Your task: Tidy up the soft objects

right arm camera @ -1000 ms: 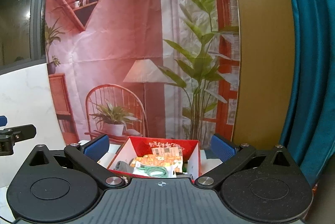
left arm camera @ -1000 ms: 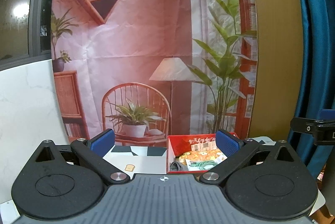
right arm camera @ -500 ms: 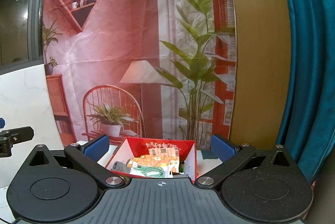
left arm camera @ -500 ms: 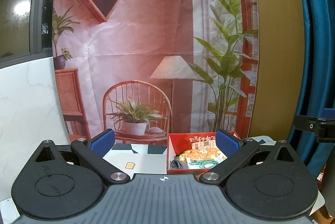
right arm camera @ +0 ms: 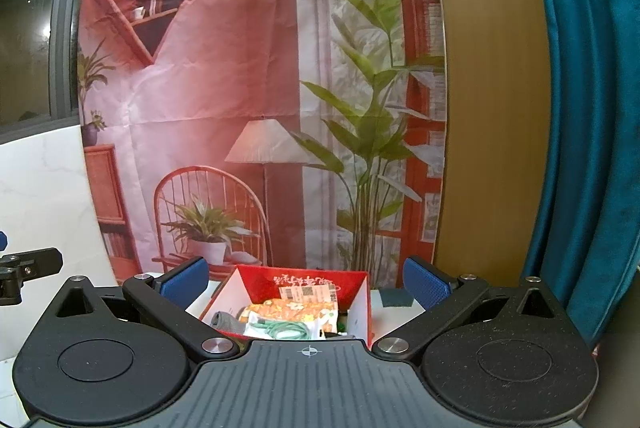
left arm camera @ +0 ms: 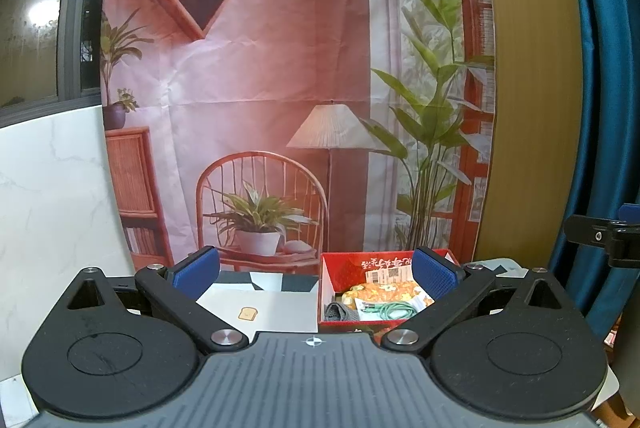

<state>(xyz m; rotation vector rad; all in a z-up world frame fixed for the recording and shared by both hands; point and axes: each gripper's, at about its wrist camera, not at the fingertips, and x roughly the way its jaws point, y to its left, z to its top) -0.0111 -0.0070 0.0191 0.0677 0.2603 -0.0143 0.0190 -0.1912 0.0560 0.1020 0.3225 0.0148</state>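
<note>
The left gripper (left arm camera: 315, 277) is held wide open, and nothing is held between its blue pads (left arm camera: 197, 271). Just ahead of it, a white sheet (left arm camera: 260, 312) with a small toast picture (left arm camera: 247, 314) is seen on the table. Ahead and to its right, the red box (left arm camera: 352, 264) is found. The soft things are packed inside it: a gray cloth (left arm camera: 340, 312) on the left, a green cord (left arm camera: 394, 309) in a clear bag, and an orange flowered cloth (left arm camera: 384, 288) behind them.

The right gripper (right arm camera: 305, 282) is also spread wide and empty. The red box (right arm camera: 304, 277) is straight ahead of it, between its pads, with the gray cloth (right arm camera: 226, 322), green cord (right arm camera: 288, 330) and orange flowered cloth (right arm camera: 292, 308) inside. A dark green pad (right arm camera: 396, 298) is seen beside the box, to the right.

The soft things are piled close together, so two could be grabbed at once. The cord could be snagged on the cloth and dragged out. The light box could be pushed or tipped if its wall is bumped by a pad. The two grippers could be knocked together, since one box is aimed at by both.
</note>
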